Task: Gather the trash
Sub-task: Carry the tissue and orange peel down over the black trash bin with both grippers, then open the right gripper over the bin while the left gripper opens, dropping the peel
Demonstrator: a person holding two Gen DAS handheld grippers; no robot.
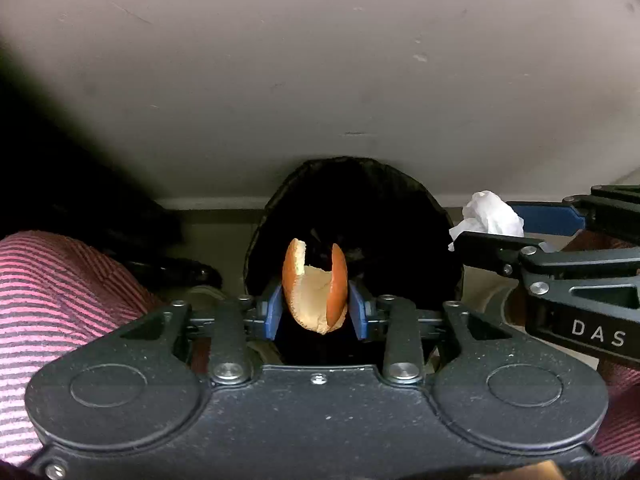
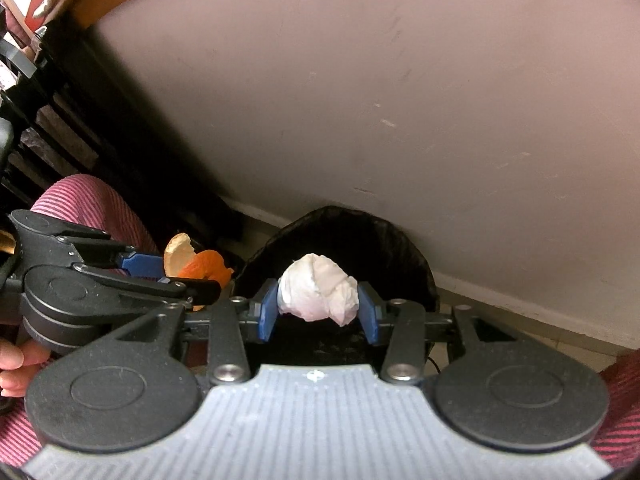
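Note:
My left gripper [image 1: 316, 304] is shut on a curled orange peel [image 1: 314, 286], held over the dark mouth of a black-lined trash bin [image 1: 420, 216] on the floor. My right gripper [image 2: 318, 306] is shut on a crumpled white tissue [image 2: 316, 294] above the same trash bin [image 2: 392, 248]. In the left wrist view the tissue [image 1: 490, 214] and the right gripper [image 1: 516, 232] reach in from the right. In the right wrist view the orange peel [image 2: 196, 262] and the left gripper [image 2: 160, 270] show at the left, beside the bin's rim.
A scuffed pale wall [image 1: 320, 60] with a skirting board stands right behind the bin. A person's pink striped trouser legs [image 1: 52, 300] lie on both sides, and a hand [image 2: 16, 364] holds the left gripper. Dark furniture [image 2: 80, 128] fills the left.

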